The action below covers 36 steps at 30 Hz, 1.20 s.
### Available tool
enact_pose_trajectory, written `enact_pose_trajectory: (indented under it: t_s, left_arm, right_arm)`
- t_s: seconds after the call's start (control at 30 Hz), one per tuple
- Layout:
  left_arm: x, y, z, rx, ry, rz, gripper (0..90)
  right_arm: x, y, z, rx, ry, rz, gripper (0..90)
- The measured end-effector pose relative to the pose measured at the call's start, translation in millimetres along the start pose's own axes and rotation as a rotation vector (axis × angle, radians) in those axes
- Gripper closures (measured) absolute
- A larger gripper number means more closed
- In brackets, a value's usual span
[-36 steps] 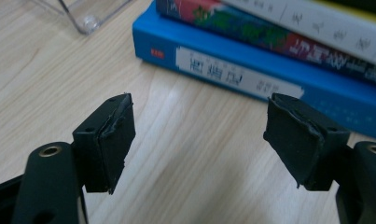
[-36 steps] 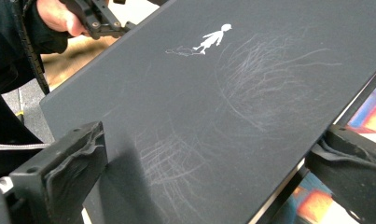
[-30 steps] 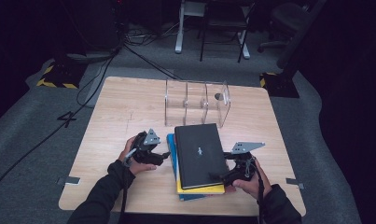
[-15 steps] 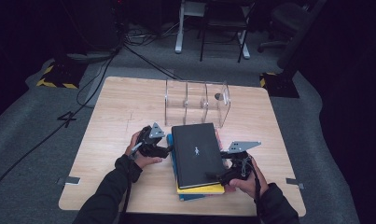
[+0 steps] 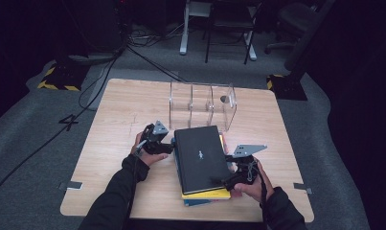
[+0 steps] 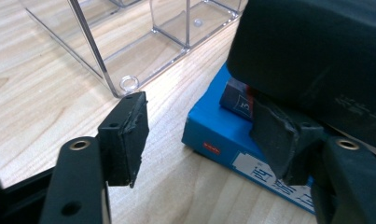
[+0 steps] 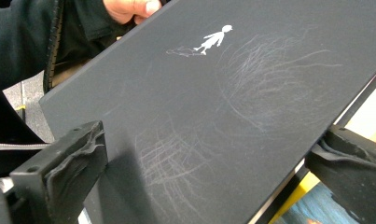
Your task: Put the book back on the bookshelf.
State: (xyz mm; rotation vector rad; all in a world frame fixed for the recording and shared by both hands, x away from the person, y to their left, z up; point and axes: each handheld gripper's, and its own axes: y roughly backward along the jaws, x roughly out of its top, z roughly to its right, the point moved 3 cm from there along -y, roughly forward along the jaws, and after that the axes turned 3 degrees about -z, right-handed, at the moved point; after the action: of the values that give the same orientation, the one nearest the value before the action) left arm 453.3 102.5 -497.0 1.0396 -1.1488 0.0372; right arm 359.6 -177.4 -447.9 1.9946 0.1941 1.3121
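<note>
High view: black book (image 5: 200, 155) has slid toward the rack (image 5: 202, 103) since a second ago, still atop the stack. Both hands have followed.

Left gripper view: left gripper (image 6: 199, 135) spread, one jaw tucked under the book's edge.

Right gripper view: right gripper (image 7: 209, 172) pinching the cover. Judged: lift toward a slot under way.
</note>
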Motion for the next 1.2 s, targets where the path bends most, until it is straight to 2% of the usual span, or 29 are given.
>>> enact_pose_trajectory:
  t_s: [0.1, 0.13, 0.2, 0.23, 0.27, 0.37, 0.57, 0.63, 0.7, 0.77, 0.83, 0.97, 1.03, 1.07, 1.1, 1.13, 1.17, 1.2]
  left_arm:
    - [0.5, 1.2, 0.8, -0.021, -0.031, 0.012, 45.9]
    - [0.8, 2.5, 1.9, -0.042, -0.035, 0.027, 51.0]
    - [1.3, 3.8, 3.0, -0.048, -0.044, 0.035, 57.5]
    - [2.9, 7.1, 5.8, -0.081, -0.054, 0.065, 63.6]
    - [2.9, 7.1, 5.8, -0.081, -0.054, 0.065, 67.9]
    - [6.9, 16.3, 6.0, -0.117, -0.054, 0.121, 69.9]
    - [14.6, 23.6, 3.1, -0.144, -0.059, 0.126, 73.9]
    - [17.7, 27.8, 3.0, -0.19, -0.057, 0.152, 78.5]
    - [20.7, 31.2, 2.7, -0.218, -0.053, 0.176, 80.0]
    - [24.4, 33.4, 4.0, -0.217, -0.065, 0.179, 80.3]
    - [26.6, 32.6, 5.0, -0.2, -0.073, 0.167, 81.0]
    - [27.3, 31.6, 3.9, -0.205, -0.061, 0.169, 82.5]
    - [28.6, 32.7, 3.3, -0.208, -0.06, 0.18, 85.1]
    - [28.8, 33.3, 2.2, -0.231, -0.047, 0.193, 85.8]
    - [28.8, 33.3, 2.2, -0.231, -0.047, 0.193, 86.0]
    - [28.7, 33.7, 0.6, -0.26, -0.036, 0.205, 86.0]
    - [28.4, 33.9, -0.5, -0.28, -0.032, 0.212, 86.6]
    - [28.4, 33.9, -0.5, -0.28, -0.032, 0.212, 86.8]
  right_arm:
    - [0.0, 0.3, 0.0, 0.0, 0.01, 0.002, 0.0]
    - [-0.3, 0.9, -0.3, 0.0, 0.021, 0.006, 0.0]
    - [-0.6, 1.6, -0.9, 0.001, 0.032, 0.009, 0.0]
    - [-0.8, 2.2, -1.1, 0.001, 0.04, 0.009, 0.0]
    - [-0.8, 2.2, -1.1, 0.001, 0.04, 0.009, 0.0]
    - [-0.8, 5.6, -2.9, 0.0, 0.101, 0.016, 0.0]
    - [1.1, 6.2, -4.6, -0.013, 0.14, 0.026, 0.0]
    - [2.2, 6.4, -4.0, -0.015, 0.154, 0.043, 0.1]
    - [3.9, 7.7, -2.5, -0.019, 0.167, 0.063, 1.8]
    - [7.1, 9.6, -1.9, -0.003, 0.168, 0.08, 2.6]
    - [10.6, 10.0, -0.8, -0.012, 0.18, 0.07, 2.7]
    - [11.6, 8.7, 1.8, -0.007, 0.18, 0.062, 3.1]
    - [13.3, 9.8, 2.9, -0.012, 0.185, 0.067, 5.8]
    - [14.0, 10.6, 3.0, -0.016, 0.19, 0.072, 7.4]
    - [14.0, 10.6, 3.0, -0.016, 0.19, 0.072, 7.4]
    - [15.0, 11.8, 3.3, -0.016, 0.193, 0.086, 9.5]
    - [18.1, 15.1, 4.9, -0.02, 0.199, 0.109, 15.5]
    - [20.1, 16.5, 5.5, -0.017, 0.198, 0.126, 17.4]
